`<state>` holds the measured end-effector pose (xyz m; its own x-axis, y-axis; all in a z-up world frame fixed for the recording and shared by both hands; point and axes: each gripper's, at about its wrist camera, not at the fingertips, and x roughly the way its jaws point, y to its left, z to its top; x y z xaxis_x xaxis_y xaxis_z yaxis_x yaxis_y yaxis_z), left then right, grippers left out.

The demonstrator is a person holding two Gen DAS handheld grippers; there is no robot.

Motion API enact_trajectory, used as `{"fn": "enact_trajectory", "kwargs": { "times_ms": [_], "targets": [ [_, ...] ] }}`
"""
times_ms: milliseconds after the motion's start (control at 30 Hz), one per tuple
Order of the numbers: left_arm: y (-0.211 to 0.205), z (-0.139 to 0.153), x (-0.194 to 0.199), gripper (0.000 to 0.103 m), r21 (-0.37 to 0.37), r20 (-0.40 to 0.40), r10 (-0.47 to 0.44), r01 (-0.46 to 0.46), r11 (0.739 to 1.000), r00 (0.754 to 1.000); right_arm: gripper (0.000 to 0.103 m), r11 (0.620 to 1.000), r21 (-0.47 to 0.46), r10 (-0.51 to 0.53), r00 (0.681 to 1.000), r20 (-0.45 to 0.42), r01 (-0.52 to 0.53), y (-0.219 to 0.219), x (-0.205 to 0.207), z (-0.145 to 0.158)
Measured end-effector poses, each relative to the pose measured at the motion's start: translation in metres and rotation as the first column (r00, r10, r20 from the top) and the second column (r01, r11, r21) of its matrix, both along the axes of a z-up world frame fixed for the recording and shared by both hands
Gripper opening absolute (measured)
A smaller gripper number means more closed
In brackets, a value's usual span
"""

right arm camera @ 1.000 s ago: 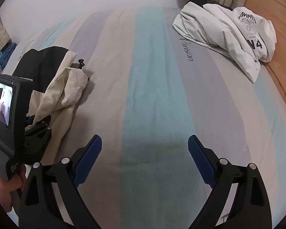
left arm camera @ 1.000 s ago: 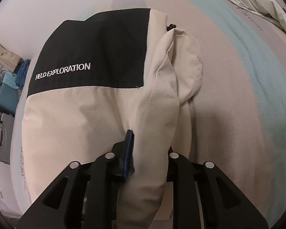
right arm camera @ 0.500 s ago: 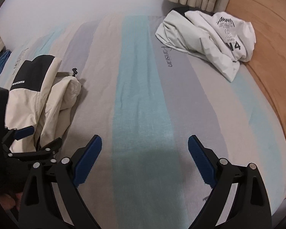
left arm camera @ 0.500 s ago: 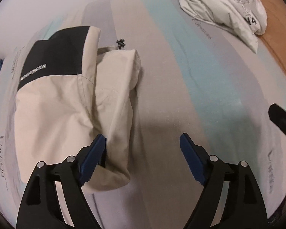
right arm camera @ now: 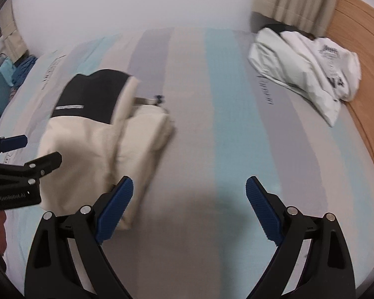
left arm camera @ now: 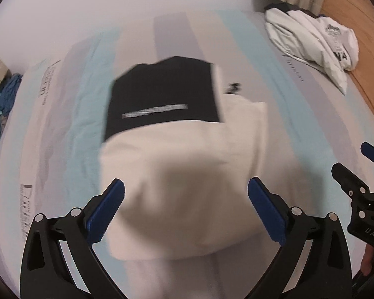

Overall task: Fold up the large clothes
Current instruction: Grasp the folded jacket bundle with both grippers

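At the left of the right wrist view, the left gripper (right arm camera: 25, 150) stood with its jaws apart, holding nothing. Just right of it, left of centre, the folded cream and black jacket (right arm camera: 92, 134) lay on the striped bed (right arm camera: 227, 114). The right gripper (right arm camera: 189, 199) spread wide at lower centre, empty, its left finger overlapping the jacket's near edge. A white garment (right arm camera: 309, 69) lay crumpled at upper right, against the wooden headboard (right arm camera: 361, 49).
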<state>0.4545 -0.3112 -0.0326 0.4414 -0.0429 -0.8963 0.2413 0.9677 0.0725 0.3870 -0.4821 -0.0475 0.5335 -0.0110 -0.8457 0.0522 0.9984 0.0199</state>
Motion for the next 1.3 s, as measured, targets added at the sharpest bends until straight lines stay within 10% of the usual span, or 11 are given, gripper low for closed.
{"fn": "enact_trajectory", "kwargs": {
  "times_ms": [300, 500, 967, 1300],
  "targets": [
    [0.089, 0.001, 0.048, 0.097, -0.059, -0.040, -0.007, 0.004, 0.998, 0.999, 0.088, 0.993, 0.102, 0.063, 0.995, -0.079, -0.054, 0.062, 0.052, -0.021],
    [0.129, -0.023, 0.086, 0.097, -0.227, -0.145, -0.065, 0.031, 0.973, 0.987, 0.088, 0.986, 0.151, 0.096, 0.982, -0.163, -0.071, 0.071, 0.090, -0.054],
    [0.114, -0.103, 0.118, 0.098, -0.384, -0.303, -0.180, 0.053, 0.922, 0.936, 0.091, 0.937, 0.332, 0.209, 0.933, -0.294, -0.105, 0.074, 0.134, -0.126],
    [0.117, -0.103, 0.112, 0.098, -0.362, -0.285, -0.199, 0.087, 0.928, 0.938, 0.097, 0.912, 0.405, 0.216, 0.920, -0.328, -0.070, 0.069, 0.135, -0.153]
  ]
}}
